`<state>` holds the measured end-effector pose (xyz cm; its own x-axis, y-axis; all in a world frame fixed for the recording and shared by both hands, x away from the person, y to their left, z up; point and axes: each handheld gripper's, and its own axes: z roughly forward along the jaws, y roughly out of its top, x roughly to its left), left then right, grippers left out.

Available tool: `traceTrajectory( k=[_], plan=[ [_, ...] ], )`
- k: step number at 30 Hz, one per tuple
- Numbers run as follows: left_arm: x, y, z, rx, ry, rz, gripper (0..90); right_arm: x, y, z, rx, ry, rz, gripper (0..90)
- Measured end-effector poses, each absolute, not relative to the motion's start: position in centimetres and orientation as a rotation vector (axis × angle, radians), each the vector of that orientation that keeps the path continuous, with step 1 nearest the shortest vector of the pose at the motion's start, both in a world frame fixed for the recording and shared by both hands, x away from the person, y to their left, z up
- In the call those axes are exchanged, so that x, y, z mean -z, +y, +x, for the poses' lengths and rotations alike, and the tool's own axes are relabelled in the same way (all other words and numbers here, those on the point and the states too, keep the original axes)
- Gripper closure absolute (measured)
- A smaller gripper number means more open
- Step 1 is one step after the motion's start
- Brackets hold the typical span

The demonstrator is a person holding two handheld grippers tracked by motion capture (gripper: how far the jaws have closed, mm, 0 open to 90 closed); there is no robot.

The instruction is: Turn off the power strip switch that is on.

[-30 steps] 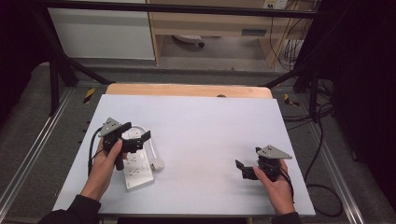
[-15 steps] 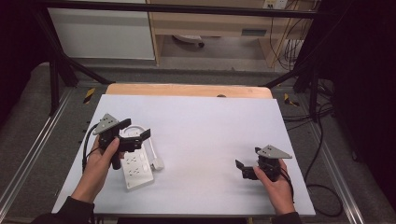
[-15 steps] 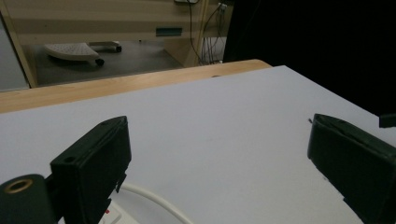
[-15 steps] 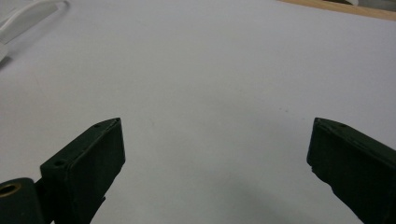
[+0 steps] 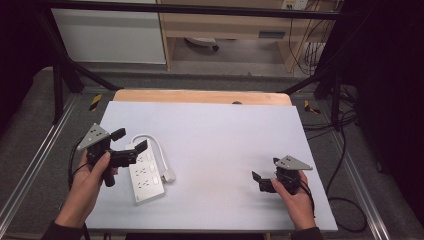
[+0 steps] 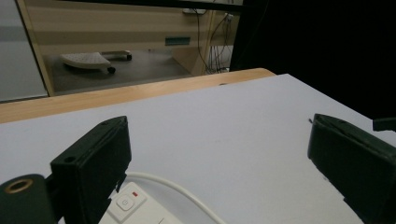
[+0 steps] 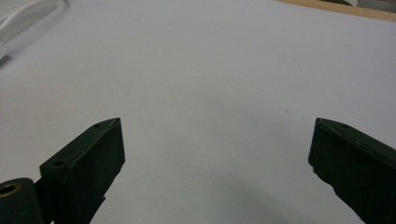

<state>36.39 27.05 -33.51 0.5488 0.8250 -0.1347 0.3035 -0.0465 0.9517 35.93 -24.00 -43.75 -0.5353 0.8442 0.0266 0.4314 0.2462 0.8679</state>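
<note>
Both tongs stand wide open and empty: the left gripper (image 5: 131, 141) hovers over the white power strip (image 5: 146, 176) near the table's (image 5: 225, 130) left edge, the right gripper (image 5: 263, 180) idles near the front right corner. That strip looks stiff, light and smooth-sided; I'd pinch it across its narrow body, not by the springy cord (image 5: 159, 150).
</note>
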Motion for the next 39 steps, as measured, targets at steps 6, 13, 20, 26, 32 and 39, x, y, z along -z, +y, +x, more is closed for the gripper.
traceTrajectory(
  k=[6,13,20,26,32,39],
  plan=[
    [33.4,28.6,35.4,-0.571,0.986,1.592,6.0,43.8,-24.1,35.9,-1.219,2.074,1.163,4.0],
    [34.2,30.2,34.4,-0.566,1.017,1.568,6.0,43.8,-24.0,35.9,-1.216,2.073,1.163,4.0],
    [35.1,31.0,33.5,-0.567,1.035,1.547,5.9,43.8,-24.1,35.9,-1.216,2.07,1.167,4.0],
    [36.0,31.3,33.0,-0.562,1.044,1.545,5.9,43.8,-24.1,35.9,-1.215,2.071,1.164,3.9],
    [37.0,31.5,32.5,-0.559,1.05,1.561,6.0,43.8,-24.1,35.9,-1.218,2.068,1.17,3.9],
    [38.0,31.5,31.9,-0.554,1.05,1.573,6.0,43.8,-24.1,35.9,-1.219,2.067,1.17,3.9]
  ],
)
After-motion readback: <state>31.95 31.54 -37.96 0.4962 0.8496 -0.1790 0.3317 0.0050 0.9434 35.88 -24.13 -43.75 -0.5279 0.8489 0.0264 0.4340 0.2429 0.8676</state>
